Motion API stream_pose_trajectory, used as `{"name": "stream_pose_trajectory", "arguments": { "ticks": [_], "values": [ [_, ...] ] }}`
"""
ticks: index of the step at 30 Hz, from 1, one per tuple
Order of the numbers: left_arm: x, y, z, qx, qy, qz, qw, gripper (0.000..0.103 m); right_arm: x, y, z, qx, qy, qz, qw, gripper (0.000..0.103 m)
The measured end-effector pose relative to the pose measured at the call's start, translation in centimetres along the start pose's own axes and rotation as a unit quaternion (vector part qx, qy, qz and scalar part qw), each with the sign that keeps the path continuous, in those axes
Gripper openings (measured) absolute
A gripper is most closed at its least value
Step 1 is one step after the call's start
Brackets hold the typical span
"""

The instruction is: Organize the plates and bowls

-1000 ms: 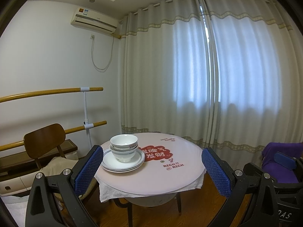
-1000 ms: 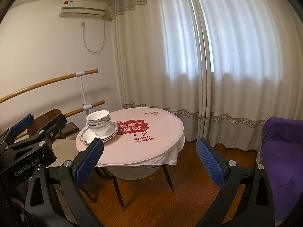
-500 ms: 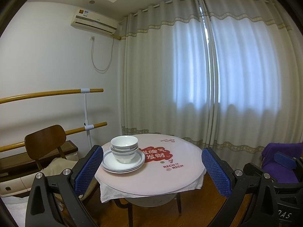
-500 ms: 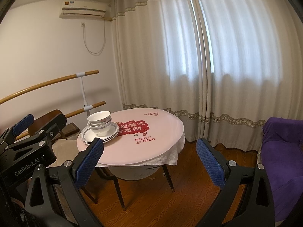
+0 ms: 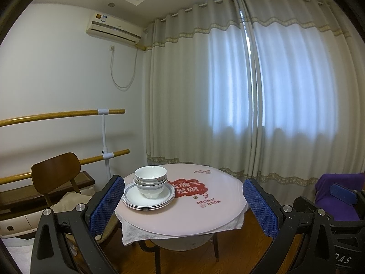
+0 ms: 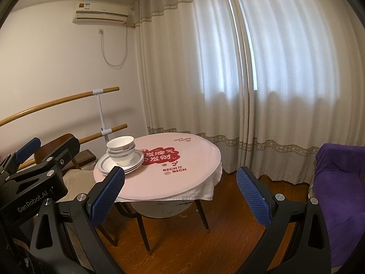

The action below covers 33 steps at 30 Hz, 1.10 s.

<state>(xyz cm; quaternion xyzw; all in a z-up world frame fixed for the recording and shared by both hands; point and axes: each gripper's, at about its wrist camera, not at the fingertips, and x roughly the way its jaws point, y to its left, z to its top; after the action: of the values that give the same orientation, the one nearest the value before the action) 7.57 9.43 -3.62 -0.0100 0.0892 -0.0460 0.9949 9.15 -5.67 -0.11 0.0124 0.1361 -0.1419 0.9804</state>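
Observation:
Stacked white bowls (image 5: pixel 150 183) (image 6: pixel 121 149) rest on a stack of grey-rimmed white plates (image 5: pixel 164 197) (image 6: pixel 136 162) at the left side of a round pink table (image 5: pixel 205 214) (image 6: pixel 194 164). My left gripper (image 5: pixel 183 202) is open, held back from the table at some distance, with nothing between its blue-padded fingers. My right gripper (image 6: pixel 180 193) is open too, empty, farther back and higher. The left gripper's body (image 6: pixel 34 173) shows at the left of the right wrist view.
A red printed patch (image 5: pixel 188 188) marks the table top, and a white cloth (image 5: pixel 141 233) hangs under its edge. A wooden chair (image 5: pixel 56 171) stands left of the table, with wall rails (image 5: pixel 57 115) behind it. A purple seat (image 6: pixel 337 182) stands at right. Curtains (image 5: pixel 251 91) hang behind.
Both views have shifted only slightly; the table and dishes sit a touch lower in the frames. Both grippers stay open and the dishes have not moved.

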Motion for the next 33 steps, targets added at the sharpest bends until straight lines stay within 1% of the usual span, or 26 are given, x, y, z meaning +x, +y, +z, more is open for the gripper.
{"name": "stream_pose_trajectory", "arguments": {
  "ticks": [11,33],
  "values": [
    [-0.6,0.0,-0.2,0.0,-0.006,-0.001,1.0,0.102,-0.9,0.4,-0.2,0.0,-0.006,-0.002,1.0,0.1],
    [-1.4,0.1,-0.3,-0.005,-0.013,-0.001,0.9999,0.102,-1.5,1.0,-0.4,-0.003,-0.009,-0.003,1.0,0.1]
  ]
}}
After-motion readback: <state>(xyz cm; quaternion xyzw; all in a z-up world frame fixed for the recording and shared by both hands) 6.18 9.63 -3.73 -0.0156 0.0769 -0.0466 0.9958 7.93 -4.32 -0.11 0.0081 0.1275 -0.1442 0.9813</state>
